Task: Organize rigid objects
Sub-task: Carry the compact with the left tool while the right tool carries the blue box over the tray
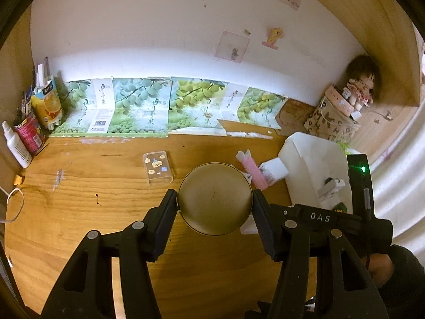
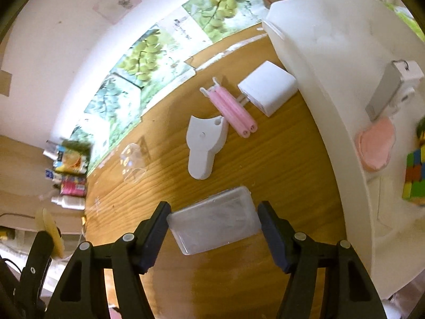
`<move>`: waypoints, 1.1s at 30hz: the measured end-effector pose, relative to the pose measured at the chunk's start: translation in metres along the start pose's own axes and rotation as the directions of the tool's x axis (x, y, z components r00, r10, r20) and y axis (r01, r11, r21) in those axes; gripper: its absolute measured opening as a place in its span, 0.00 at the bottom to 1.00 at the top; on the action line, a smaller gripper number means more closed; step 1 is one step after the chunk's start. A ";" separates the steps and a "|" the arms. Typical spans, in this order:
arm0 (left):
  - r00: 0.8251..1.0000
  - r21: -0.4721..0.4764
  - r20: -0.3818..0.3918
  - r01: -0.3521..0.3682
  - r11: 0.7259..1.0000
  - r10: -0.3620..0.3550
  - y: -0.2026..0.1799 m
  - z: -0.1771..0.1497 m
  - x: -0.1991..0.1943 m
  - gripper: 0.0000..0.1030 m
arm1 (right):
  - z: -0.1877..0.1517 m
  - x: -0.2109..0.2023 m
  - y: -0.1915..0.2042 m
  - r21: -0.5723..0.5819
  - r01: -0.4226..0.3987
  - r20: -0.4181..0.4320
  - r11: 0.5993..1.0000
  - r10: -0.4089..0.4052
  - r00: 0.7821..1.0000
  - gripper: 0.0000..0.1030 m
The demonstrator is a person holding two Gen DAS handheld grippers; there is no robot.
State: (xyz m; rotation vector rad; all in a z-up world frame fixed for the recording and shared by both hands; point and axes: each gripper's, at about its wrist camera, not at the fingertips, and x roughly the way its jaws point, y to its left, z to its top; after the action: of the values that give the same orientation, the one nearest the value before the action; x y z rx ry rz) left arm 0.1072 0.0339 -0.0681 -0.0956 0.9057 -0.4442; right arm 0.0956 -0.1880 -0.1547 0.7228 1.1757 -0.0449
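My left gripper (image 1: 214, 204) is shut on a round gold tin (image 1: 214, 198) and holds it above the wooden desk. My right gripper (image 2: 213, 222) has its fingers at both ends of a clear plastic box (image 2: 215, 223) that lies on the desk; the left finger touches it, the right finger shows a thin gap. A white tray (image 2: 318, 53) at the right holds a pink dish (image 2: 375, 148), a grey-and-white gadget (image 2: 390, 90) and a coloured cube (image 2: 414, 175). On the desk lie pink tubes (image 2: 233, 109), a white charger block (image 2: 267, 90), a white plastic holder (image 2: 205, 143) and a clear phone case (image 1: 158, 167).
The other gripper (image 1: 358, 186) with a green light shows at the right of the left wrist view. Bottles and cartons (image 1: 32, 122) stand at the desk's left corner. A doll (image 1: 358, 85) sits on a patterned bag (image 1: 332, 117) at the back right. Fruit posters (image 1: 143, 106) line the wall.
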 end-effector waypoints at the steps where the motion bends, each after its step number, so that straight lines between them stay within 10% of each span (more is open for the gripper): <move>1: 1.000 -0.003 0.006 -0.007 1.000 0.007 -0.004 0.001 -0.001 0.58 | 0.001 -0.003 -0.002 -0.010 -0.011 -0.004 1.000 0.011 1.000 0.66; 33: 0.994 -0.006 0.092 0.052 0.999 -0.051 -0.192 -0.005 0.036 0.58 | 0.073 -0.127 -0.121 -0.241 -0.353 -0.016 0.904 0.360 0.933 0.66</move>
State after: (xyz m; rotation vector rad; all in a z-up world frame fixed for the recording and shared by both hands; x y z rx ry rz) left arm 0.0586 -0.1540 -0.0473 -0.1465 0.8161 -0.4797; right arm 0.0559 -0.3634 -0.0924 0.7084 0.9839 0.3888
